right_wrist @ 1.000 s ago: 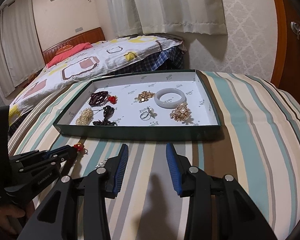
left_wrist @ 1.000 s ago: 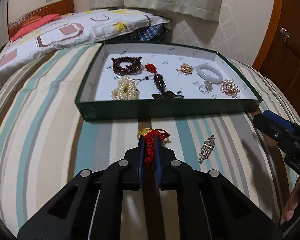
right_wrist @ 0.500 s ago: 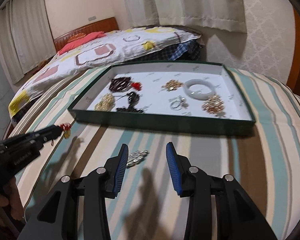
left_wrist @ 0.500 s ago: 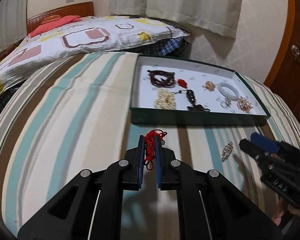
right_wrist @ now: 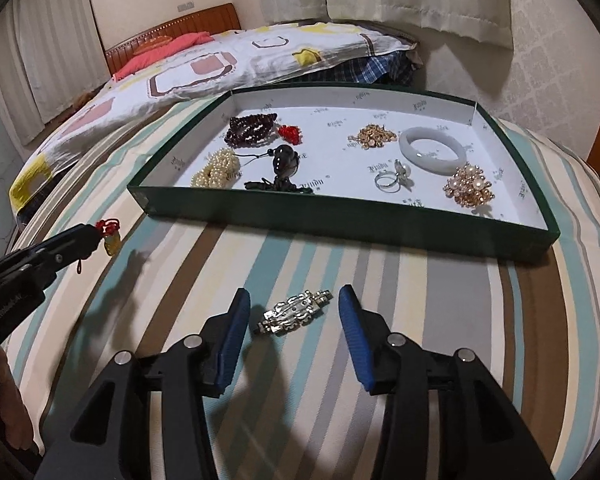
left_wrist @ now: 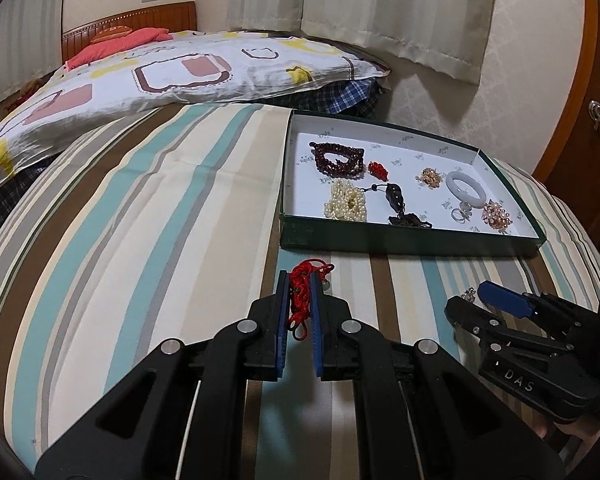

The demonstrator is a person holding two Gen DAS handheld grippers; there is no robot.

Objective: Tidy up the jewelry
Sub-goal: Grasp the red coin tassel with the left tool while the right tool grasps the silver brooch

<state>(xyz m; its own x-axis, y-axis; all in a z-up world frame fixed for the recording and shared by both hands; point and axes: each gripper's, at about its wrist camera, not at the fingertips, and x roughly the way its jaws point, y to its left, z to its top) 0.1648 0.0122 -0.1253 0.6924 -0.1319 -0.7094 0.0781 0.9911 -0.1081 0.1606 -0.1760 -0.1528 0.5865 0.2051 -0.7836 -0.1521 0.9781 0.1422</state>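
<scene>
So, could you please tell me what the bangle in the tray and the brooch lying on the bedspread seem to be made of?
The bangle looks like pale jade or glass: a smooth, milky, slightly translucent ring with a soft gloss. The brooch looks like silver-toned metal, possibly set with small stones: it is bright and gives faceted glints. It lies between the right gripper's open fingers, untouched.

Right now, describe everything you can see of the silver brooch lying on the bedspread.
The silver brooch is a small, elongated piece of openwork metal, shiny and pale, seemingly set with tiny stones. It lies flat and slightly slanted on the striped bedspread, outside the green tray. Nothing grips it: the right gripper is open, one blue pad on either side, neither touching. Only its end shows from the left wrist.
</scene>
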